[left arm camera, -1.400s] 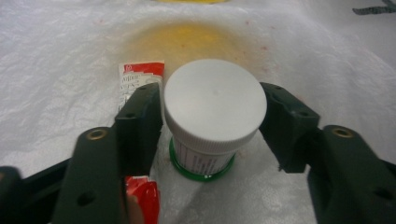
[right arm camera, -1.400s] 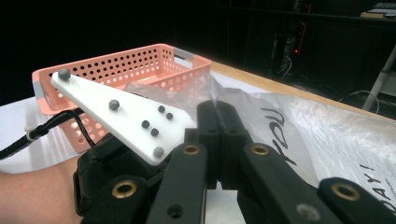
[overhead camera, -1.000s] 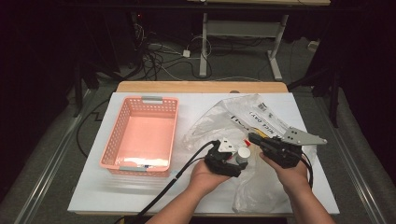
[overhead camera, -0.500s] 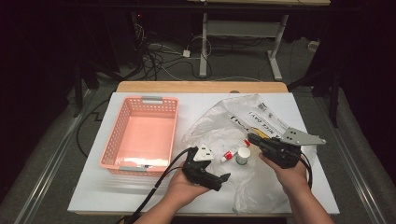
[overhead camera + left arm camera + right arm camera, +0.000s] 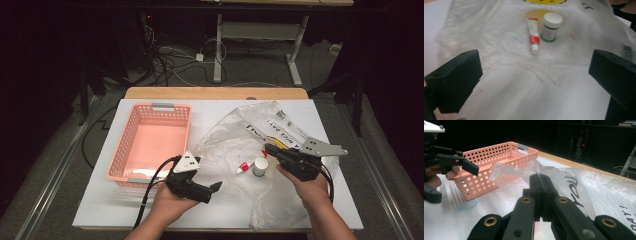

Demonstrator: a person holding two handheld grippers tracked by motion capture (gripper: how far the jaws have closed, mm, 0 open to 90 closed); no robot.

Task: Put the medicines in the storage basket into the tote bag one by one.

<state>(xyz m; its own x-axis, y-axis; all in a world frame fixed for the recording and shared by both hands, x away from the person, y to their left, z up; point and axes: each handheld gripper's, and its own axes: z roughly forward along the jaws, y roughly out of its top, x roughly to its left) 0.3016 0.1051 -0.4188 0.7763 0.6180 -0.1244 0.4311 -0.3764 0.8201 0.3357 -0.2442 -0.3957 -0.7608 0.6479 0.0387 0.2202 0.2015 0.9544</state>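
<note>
Clear plastic bag [image 5: 260, 150] spread over right half of table [image 5: 100, 210], tube [image 5: 245, 166] and white-capped jar [image 5: 259, 167] lying touching on it, well right of pink basket [image 5: 150, 145]. Right gripper [image 5: 270, 149] pressed together, pinching a fold of bag film [image 5: 524, 171] and lifting it; left gripper [image 5: 216, 186] near table's front edge, jaws spread wide after just opening, nothing between them, aimed at tube and jar. For a clean pick: keep film taut with right gripper, bring left jaws level around jar alone, close below cap without snagging film.
</note>
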